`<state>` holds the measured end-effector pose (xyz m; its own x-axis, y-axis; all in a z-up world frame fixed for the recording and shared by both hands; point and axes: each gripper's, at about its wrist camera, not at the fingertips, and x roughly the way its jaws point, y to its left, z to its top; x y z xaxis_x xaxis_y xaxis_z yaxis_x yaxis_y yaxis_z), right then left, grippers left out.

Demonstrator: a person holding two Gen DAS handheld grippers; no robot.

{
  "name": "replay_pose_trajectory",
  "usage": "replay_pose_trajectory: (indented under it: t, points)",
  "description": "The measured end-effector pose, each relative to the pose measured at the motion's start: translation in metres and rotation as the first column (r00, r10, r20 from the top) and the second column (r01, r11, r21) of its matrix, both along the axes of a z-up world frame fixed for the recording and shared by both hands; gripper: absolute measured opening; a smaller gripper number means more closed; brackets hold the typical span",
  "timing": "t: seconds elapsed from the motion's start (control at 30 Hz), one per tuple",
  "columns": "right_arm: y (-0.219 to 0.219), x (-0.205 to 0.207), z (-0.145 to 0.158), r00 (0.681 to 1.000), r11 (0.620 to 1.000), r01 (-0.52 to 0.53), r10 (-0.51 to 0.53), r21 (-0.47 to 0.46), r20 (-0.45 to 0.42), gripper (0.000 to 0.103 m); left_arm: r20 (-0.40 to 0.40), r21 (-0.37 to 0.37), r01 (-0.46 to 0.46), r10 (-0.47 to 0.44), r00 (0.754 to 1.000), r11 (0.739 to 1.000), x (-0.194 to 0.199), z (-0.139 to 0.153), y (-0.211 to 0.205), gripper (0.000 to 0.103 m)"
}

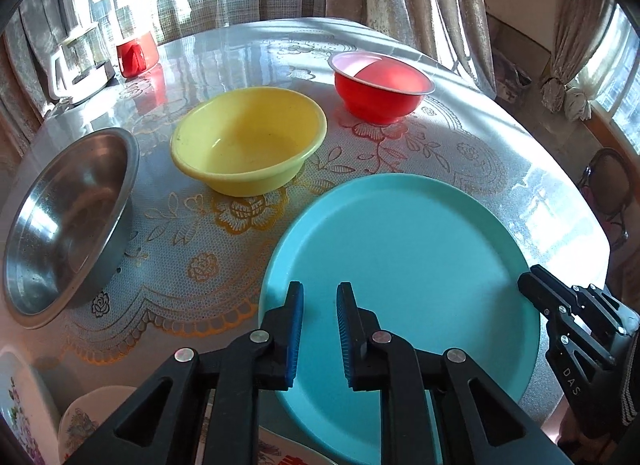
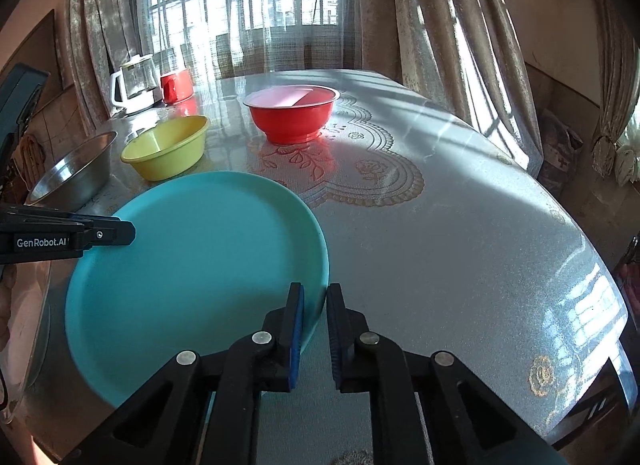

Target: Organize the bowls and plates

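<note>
A large teal plate (image 1: pixel 404 285) lies near the table's front edge; it also shows in the right wrist view (image 2: pixel 192 277). My right gripper (image 2: pixel 315 297) has its jaws either side of the plate's right rim, a small gap left. My left gripper (image 1: pixel 320 297) is open and empty above the plate's near left part. A yellow bowl (image 1: pixel 248 141), a red bowl (image 1: pixel 382 85) and a steel bowl (image 1: pixel 68 221) stand behind the plate. The right gripper shows at the plate's right edge in the left wrist view (image 1: pixel 528 285).
A red mug (image 1: pixel 136 53) and a glass jug with a white handle (image 1: pixel 80 65) stand at the far left by the curtains. Patterned white dishes (image 1: pixel 80 425) lie at the near left. The table's right edge (image 2: pixel 600 265) drops off.
</note>
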<state>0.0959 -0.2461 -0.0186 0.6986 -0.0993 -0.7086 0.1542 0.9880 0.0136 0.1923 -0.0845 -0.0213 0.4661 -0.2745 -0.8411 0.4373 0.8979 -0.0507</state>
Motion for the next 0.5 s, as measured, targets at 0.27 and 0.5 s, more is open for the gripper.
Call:
replay_pose_trajectory:
  t: [0.27, 0.5]
  points:
    - [-0.008, 0.004, 0.001, 0.999, 0.999, 0.036, -0.036, 0.028, -0.009, 0.010, 0.020, 0.032, -0.042, 0.042, 0.999, 0.999, 0.001, 0.002, 0.010, 0.018]
    - [-0.023, 0.010, 0.000, 0.996, 0.994, 0.090, -0.090, 0.054, -0.012, 0.010, -0.003, 0.040, -0.019, 0.019, 1.000, 0.999, 0.002, -0.010, -0.005, 0.018]
